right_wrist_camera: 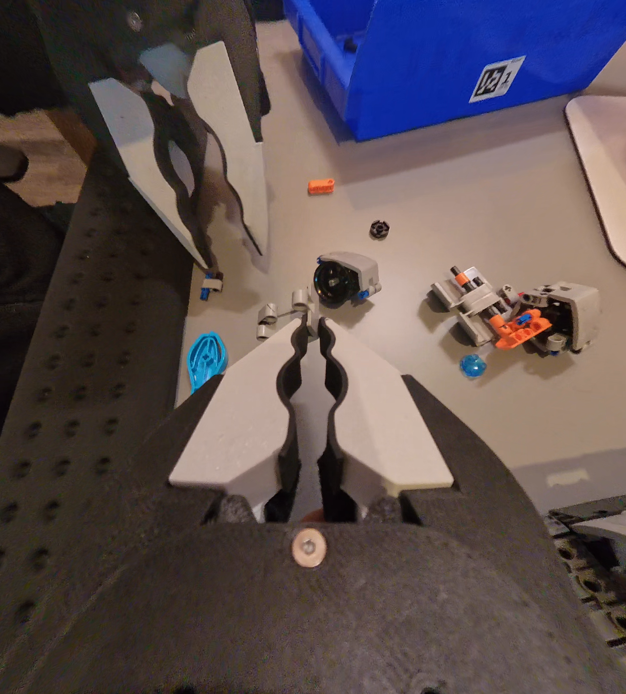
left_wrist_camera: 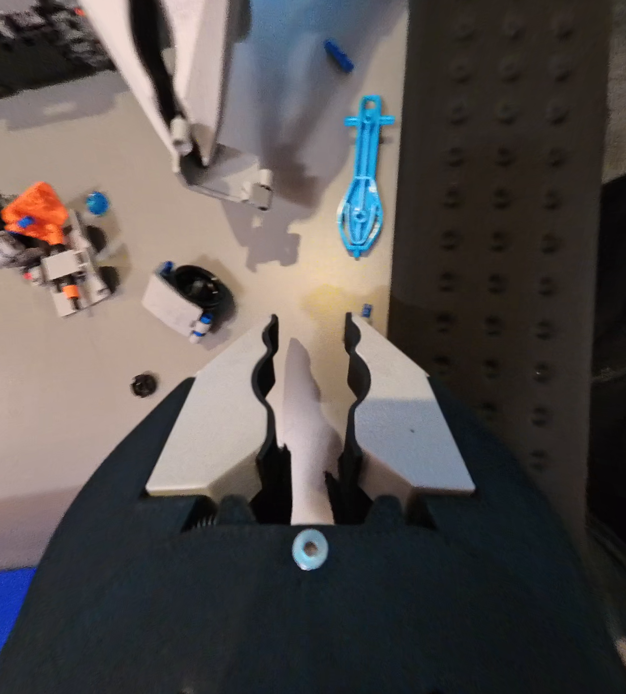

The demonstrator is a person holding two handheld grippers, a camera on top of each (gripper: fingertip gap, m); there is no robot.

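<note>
My right gripper (right_wrist_camera: 311, 326) is shut on a light grey brick part (right_wrist_camera: 310, 319). A thin axle with small grey connectors (right_wrist_camera: 268, 312) sticks out from that part to the left, just above the table. My left gripper (left_wrist_camera: 311, 319) is open with nothing between its pads. The right wrist view shows it at the upper left (right_wrist_camera: 233, 258), fingers spread. A small grey connector with a blue pin (right_wrist_camera: 211, 286) lies on the table right under one of its fingertips. In the left wrist view only the blue end (left_wrist_camera: 367, 310) of this connector peeks out beside the right finger.
On the beige table lie a light blue blade piece (right_wrist_camera: 206, 360), a grey fender with a black wheel (right_wrist_camera: 345, 278), a grey-and-orange assembly (right_wrist_camera: 510, 315), a clear blue stud (right_wrist_camera: 472, 365), a black round piece (right_wrist_camera: 380, 228) and an orange piece (right_wrist_camera: 320, 186). A blue bin (right_wrist_camera: 454, 56) stands behind, and a black perforated board (right_wrist_camera: 59, 338) lies to the left.
</note>
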